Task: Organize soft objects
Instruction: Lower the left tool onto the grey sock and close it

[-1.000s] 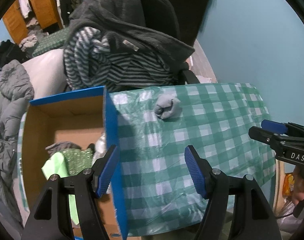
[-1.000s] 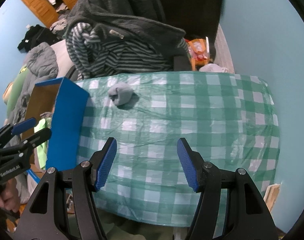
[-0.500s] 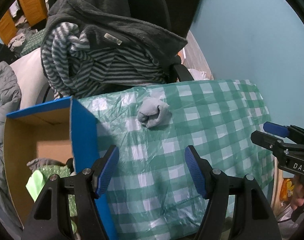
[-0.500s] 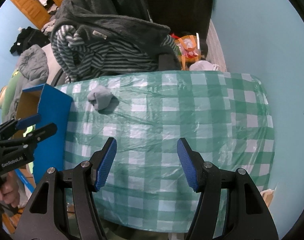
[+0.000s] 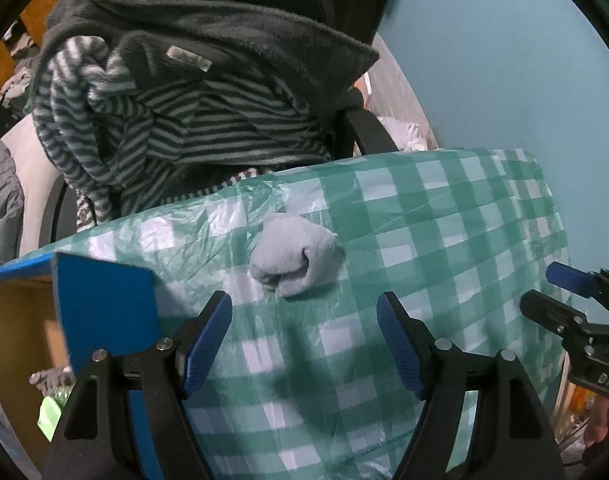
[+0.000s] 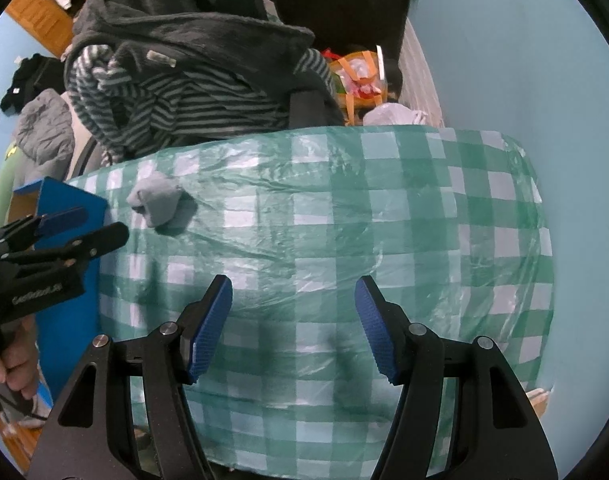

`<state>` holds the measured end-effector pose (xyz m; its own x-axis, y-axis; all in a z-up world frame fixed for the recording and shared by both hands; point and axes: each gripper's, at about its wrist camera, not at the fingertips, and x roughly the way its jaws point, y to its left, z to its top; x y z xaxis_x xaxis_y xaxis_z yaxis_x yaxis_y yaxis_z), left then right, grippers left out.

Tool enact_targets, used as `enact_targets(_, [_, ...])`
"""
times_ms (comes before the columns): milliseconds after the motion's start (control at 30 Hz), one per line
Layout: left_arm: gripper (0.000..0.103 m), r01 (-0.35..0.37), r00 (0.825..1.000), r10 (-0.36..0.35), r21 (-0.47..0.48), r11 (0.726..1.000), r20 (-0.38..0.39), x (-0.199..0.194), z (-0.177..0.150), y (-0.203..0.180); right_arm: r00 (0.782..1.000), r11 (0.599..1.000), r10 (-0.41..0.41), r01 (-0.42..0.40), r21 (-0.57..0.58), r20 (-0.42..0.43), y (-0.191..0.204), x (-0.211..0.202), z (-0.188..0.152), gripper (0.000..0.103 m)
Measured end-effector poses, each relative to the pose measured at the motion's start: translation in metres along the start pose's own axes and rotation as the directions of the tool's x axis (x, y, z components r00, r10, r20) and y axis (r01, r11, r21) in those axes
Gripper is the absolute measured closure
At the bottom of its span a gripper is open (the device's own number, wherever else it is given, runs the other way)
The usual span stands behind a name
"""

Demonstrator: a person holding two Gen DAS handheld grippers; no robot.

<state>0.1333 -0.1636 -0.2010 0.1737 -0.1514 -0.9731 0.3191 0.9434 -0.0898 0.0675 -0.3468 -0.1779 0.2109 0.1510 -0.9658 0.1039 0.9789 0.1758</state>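
Now shifted away from the blue box [image 5: 104, 304] toward the grey rolled sock [image 5: 292, 258] lying on the checked tablecloth [image 5: 444, 248], left gripper [image 5: 304, 340] empty with jaws opening, right gripper [image 6: 292, 324] spread and empty: pickup apparently imminent.

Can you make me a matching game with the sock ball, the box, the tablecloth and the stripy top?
Things:
1. sock ball
2. box
3. tablecloth
4. stripy top

Descriptions:
A. green and white checks
B. blue outside, brown inside
C. heaped on the chair behind the table
D. pale grey, lying on the table

Pairs: 1-D, 2-B, 3-A, 4-C
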Motion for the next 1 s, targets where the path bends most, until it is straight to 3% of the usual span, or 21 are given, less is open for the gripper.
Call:
enact_targets(267, [0.027,-0.060,0.996,0.062,0.036,0.998,-0.056,0.031,0.015,-0.001,1.000,0.998,0.023,-0.023,0.055,-0.008,-0.016,0.009,0.003,0.040])
enact_targets(567, [0.027,-0.088,0.992,0.092,0.048,0.995,-0.089,0.054,0.025,-0.002,1.000,0.999,-0.002,0.003,0.038,-0.029,-0.022,0.032,0.011,0.040])
enact_targets(900, [0.027,-0.098,0.992,0.100,0.031,0.995,-0.078,0.070,0.030,-0.004,0.999,1.000,-0.021,0.021,0.004,-0.029,-0.018,0.048,0.017,0.040])
enact_targets(967, [0.030,-0.102,0.991,0.105,0.035,0.994,-0.079,0.072,0.030,-0.004,0.999,1.000,-0.023,0.023,0.003,-0.034,-0.017,0.051,0.018,0.040])
enact_targets(1000, [0.039,-0.099,0.992,0.101,0.034,0.995,-0.078,0.072,0.030,-0.004,0.999,1.000,-0.023,0.023,0.003,-0.036,-0.016,0.052,0.017,0.040])
